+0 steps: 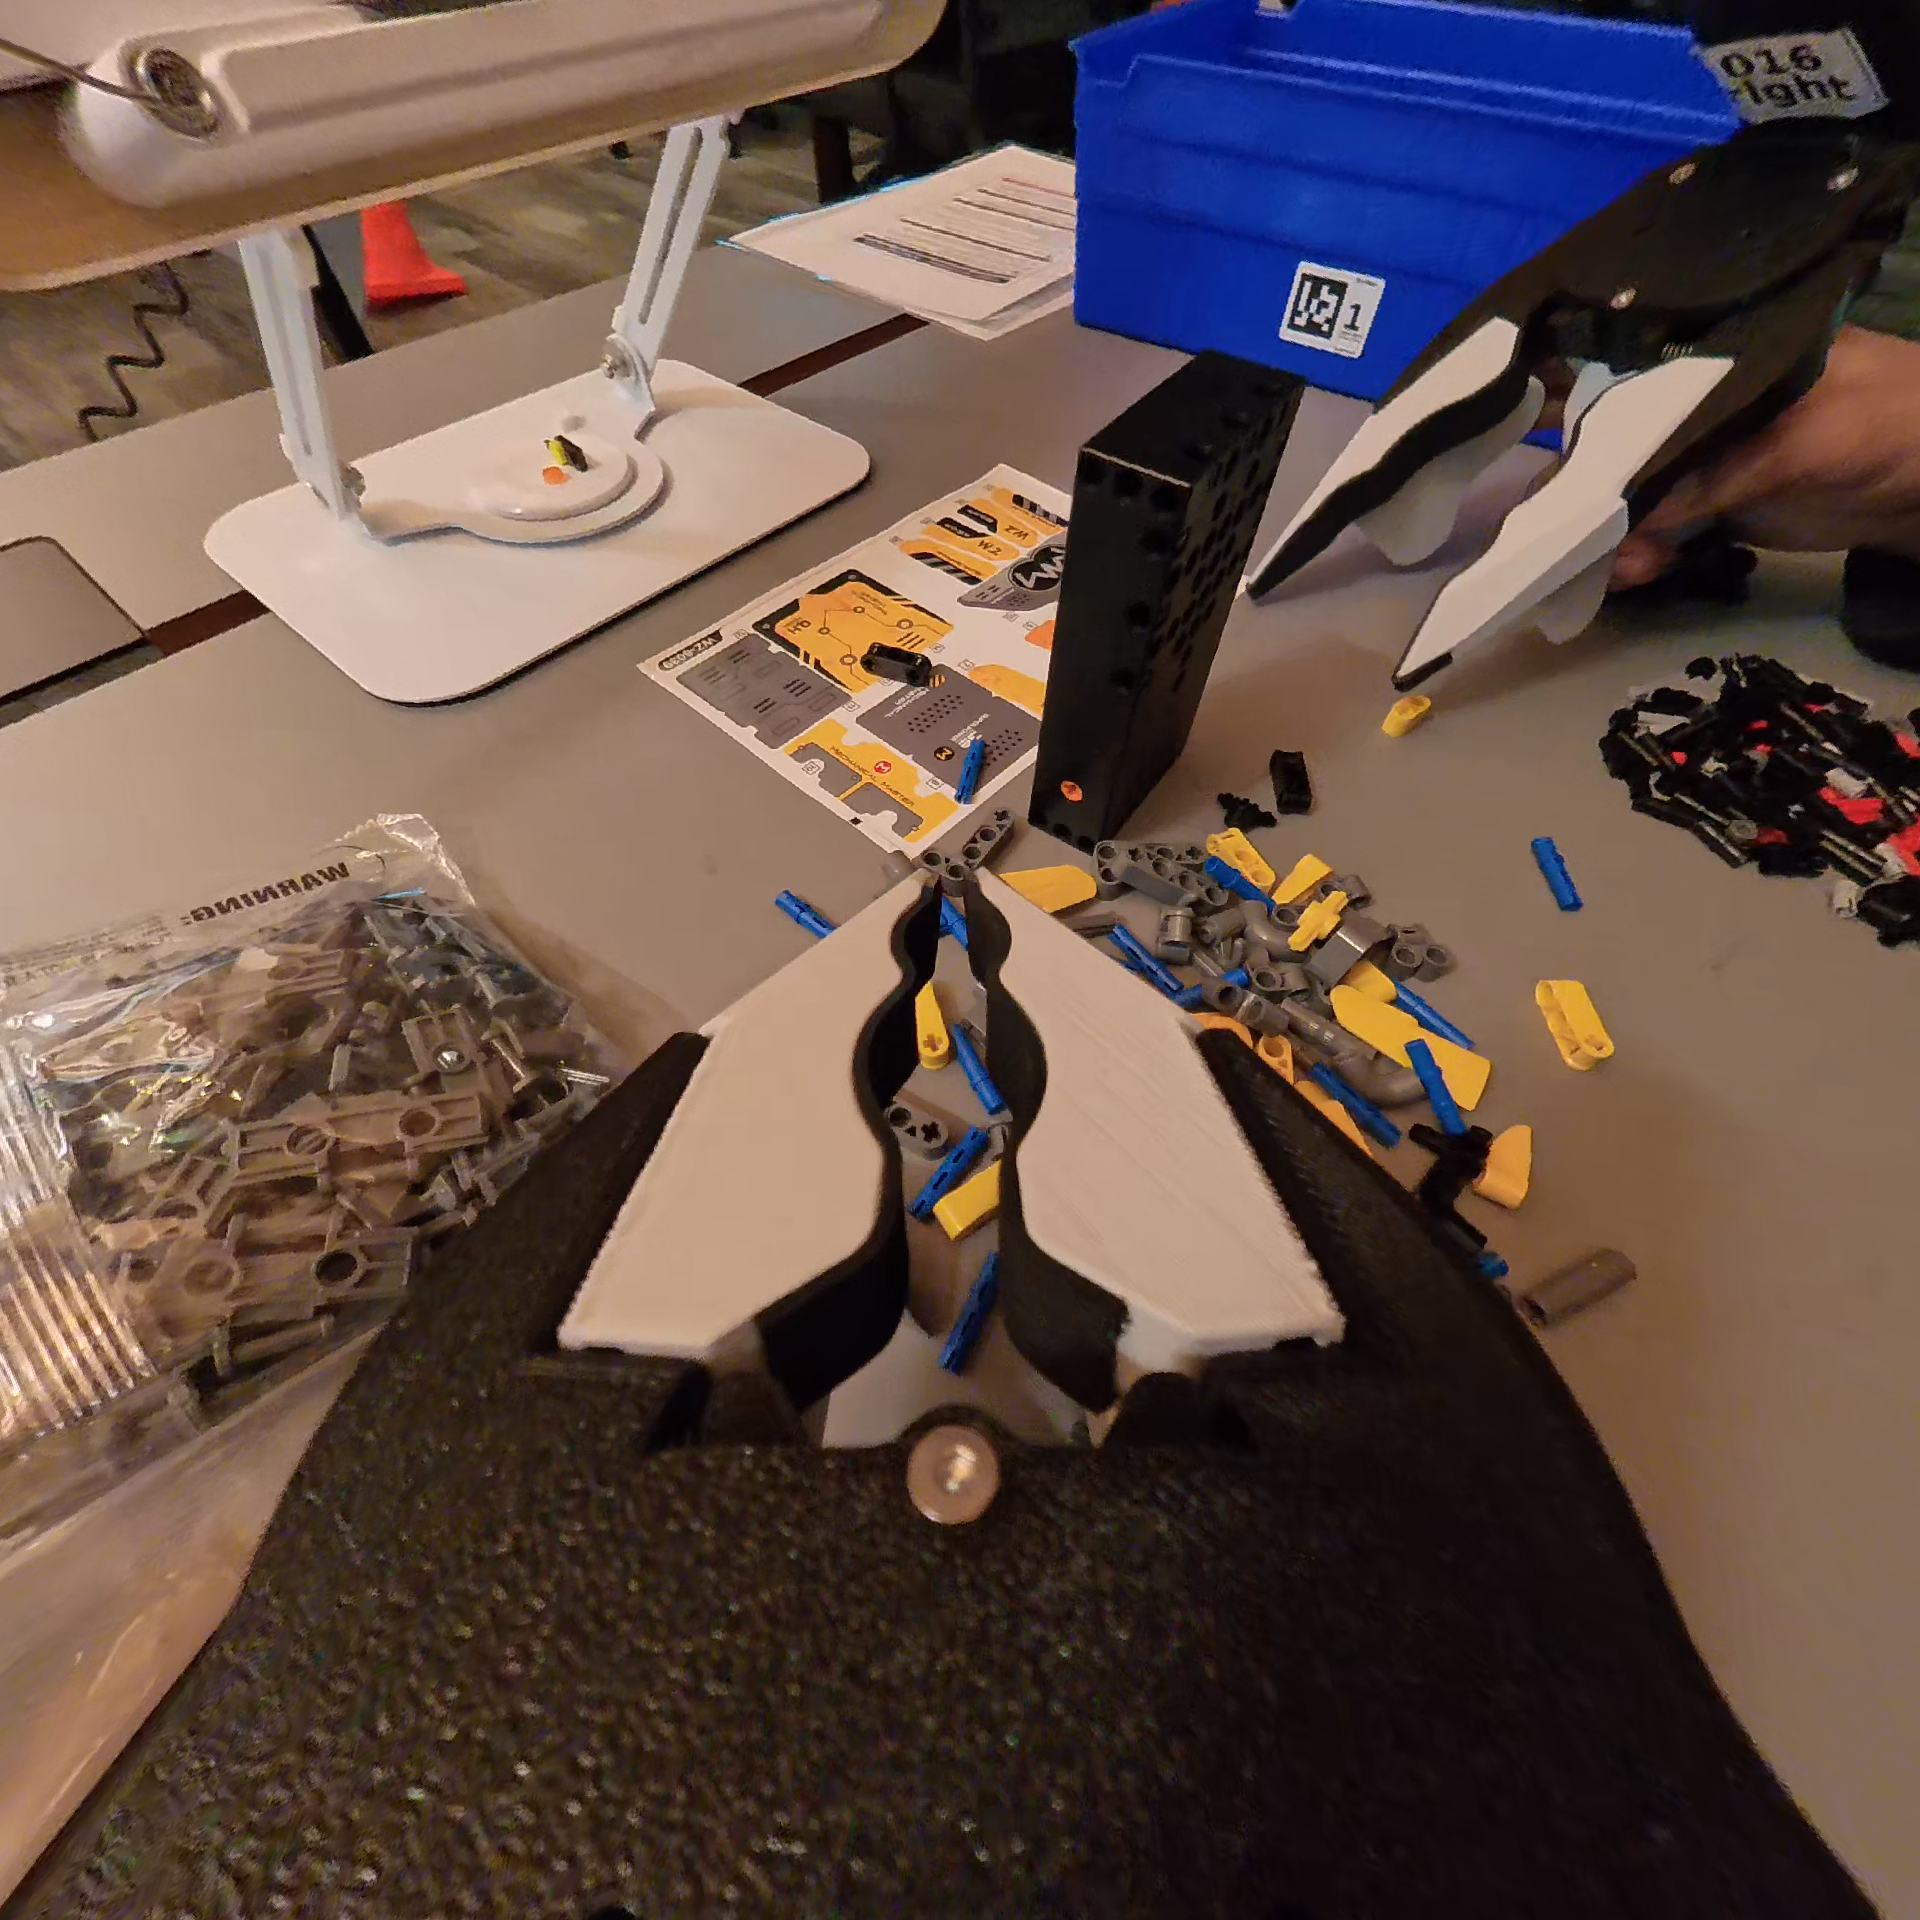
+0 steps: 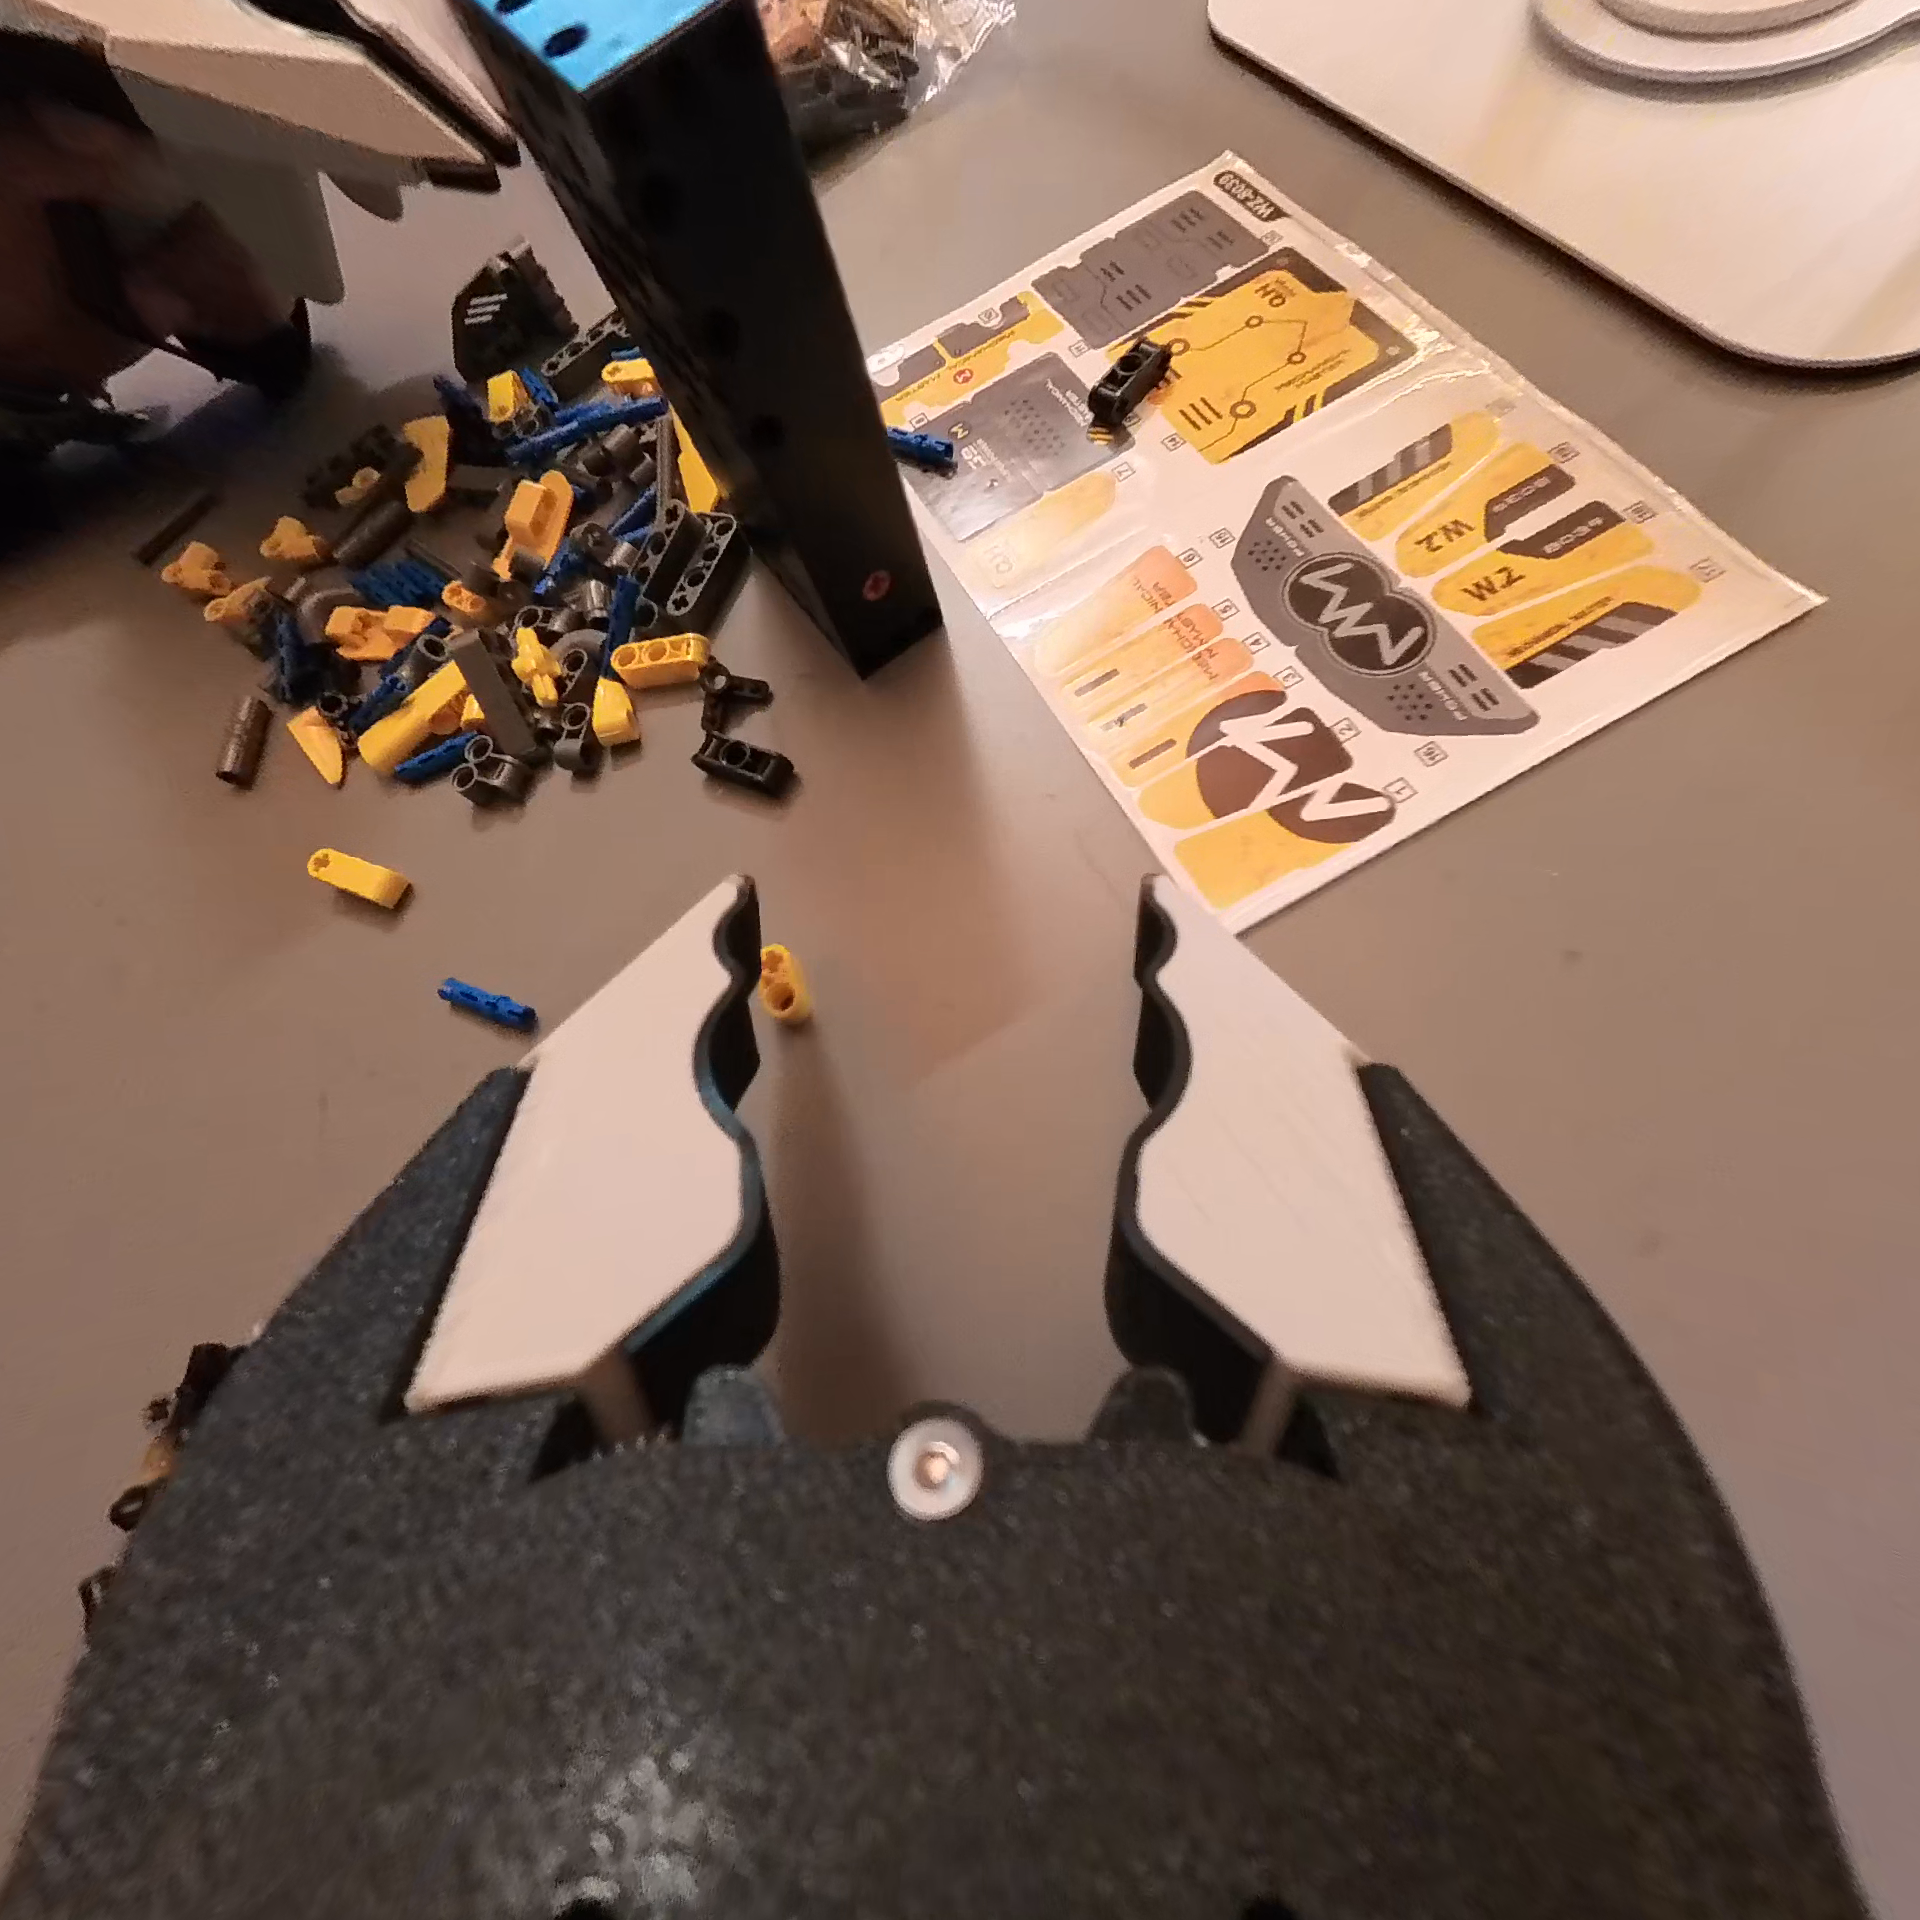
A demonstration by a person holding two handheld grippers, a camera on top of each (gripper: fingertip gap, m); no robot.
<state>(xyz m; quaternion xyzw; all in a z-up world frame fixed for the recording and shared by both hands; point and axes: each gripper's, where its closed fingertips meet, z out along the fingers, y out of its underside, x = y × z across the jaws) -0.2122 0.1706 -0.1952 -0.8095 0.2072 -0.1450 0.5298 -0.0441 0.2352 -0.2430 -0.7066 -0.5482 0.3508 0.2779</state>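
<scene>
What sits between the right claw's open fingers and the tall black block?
Mostly bare grey table; only a small yellow piece by the right claw, short of the black block. Right wrist view.

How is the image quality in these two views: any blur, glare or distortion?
Left wrist view: warm dim light, the white lamp at top smeared, wide-angle bending at the edges, loose parts sharp. Right wrist view: the right hand-held gripper slightly soft, glare on the sticker sheet, the black block leaning from distortion.

The left gripper [image 1: 954,883] has smooth white plastic fingers [image 1: 821,1122] on a rough, grainy black body. Beside it, a crinkled glossy clear plastic bag [image 1: 239,1091]. Beyond it, a glossy paper sticker sheet [image 1: 831,707] on the matt grey table [image 1: 1714,1403].
</scene>
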